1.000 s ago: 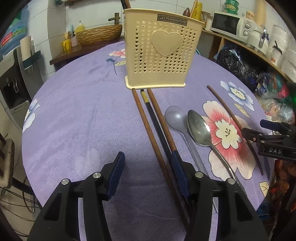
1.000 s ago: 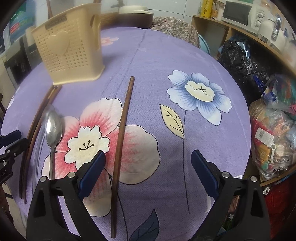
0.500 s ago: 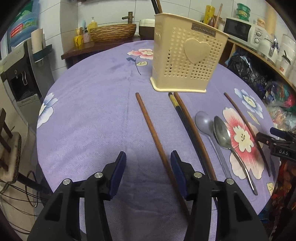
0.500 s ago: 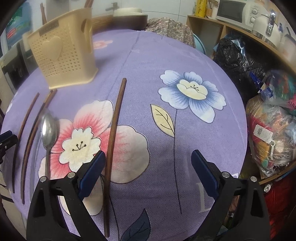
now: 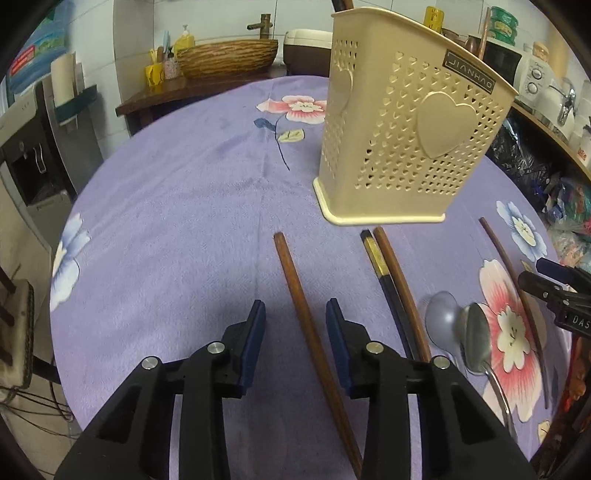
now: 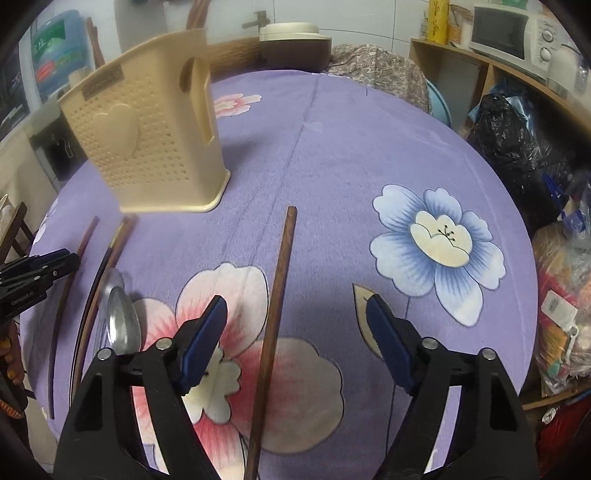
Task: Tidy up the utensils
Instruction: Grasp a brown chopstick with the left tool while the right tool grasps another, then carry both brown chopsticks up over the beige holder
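Both grippers shifted, jaws just closing. Left gripper (image 5: 295, 325) narrow, astride chopstick (image 5: 303, 314), not gripping. Right gripper (image 6: 295, 325) wide, astride dark chopstick (image 6: 275, 302), clear of it.

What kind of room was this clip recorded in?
Most likely a home kitchen or dining corner: a round table under a purple floral cloth, a microwave on open shelving, and a water dispenser beside the table.

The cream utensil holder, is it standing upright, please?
Upright: the utensil holder rests on its base on the tablecloth.
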`<state>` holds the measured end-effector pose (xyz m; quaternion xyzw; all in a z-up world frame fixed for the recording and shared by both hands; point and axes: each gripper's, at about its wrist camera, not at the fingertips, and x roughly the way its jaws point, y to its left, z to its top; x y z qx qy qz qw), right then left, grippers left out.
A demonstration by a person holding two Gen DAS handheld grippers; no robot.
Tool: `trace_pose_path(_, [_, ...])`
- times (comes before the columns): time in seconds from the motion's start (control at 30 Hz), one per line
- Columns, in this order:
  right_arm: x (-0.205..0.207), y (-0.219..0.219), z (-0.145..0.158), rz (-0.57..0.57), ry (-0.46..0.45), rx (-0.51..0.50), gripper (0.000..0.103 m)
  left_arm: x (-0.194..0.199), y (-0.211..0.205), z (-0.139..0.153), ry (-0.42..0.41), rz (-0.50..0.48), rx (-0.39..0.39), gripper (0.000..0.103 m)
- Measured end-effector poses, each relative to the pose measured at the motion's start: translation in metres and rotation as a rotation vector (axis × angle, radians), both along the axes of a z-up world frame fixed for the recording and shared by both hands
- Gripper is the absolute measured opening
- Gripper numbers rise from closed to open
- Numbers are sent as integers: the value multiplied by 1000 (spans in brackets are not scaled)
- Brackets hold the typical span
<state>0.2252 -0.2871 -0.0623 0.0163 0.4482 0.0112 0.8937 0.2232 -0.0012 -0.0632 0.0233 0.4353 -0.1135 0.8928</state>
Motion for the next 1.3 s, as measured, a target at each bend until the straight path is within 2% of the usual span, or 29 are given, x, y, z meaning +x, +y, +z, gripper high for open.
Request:
trace_pose_path(0.07, [9, 2, -4, 11, 18, -6, 55, 5, 0, 0, -1, 5, 1, 28])
trace_pose_path(0.13, [18, 5, -9, 13, 38, -15, 48, 8, 0, 1, -1, 10, 1, 24])
trace_pose_path(0.2, [23, 8, -9, 10, 28, -35, 47, 11, -1, 1, 1, 15, 5, 20])
trace_pose_path(0.27, [30, 9, -8, 18, 34, -33, 40, 13, -3, 1, 1, 16, 14, 16])
trace_pose_path(0.33, [36, 14, -8, 31, 40, -33, 24, 16, -6, 0, 4, 13, 15, 13])
trace_pose_path(0.37, [39, 17, -8, 35, 42, -34, 20, 17, -7, 0, 5, 11, 13, 12])
trace_pose_path(0.53, [52, 26, -8, 47, 38, -37, 9, 25, -15, 1, 1, 2, 29, 10])
trace_pose_path(0.73, [54, 25, -9, 52, 30, -18, 8, 26, -18, 0, -4, -6, 26, 10])
trace_pose_path(0.87, [45, 25, -7, 63, 20, 35, 8, 27, -19, 1, -9, -11, 14, 9])
trace_pose_path(1.0, [35, 24, 11, 76, -32, 73, 8, 21, -18, 12, -48, -15, -16, 9])
trace_pose_path(1.13, [16, 22, 42, 92, -112, 114, 8, 7, -13, 41, -121, -28, -60, 8])
trace_pose_path(1.3, [-16, 12, 89, 112, -225, 168, 7, -22, -4, 92, -266, -40, -108, 8])
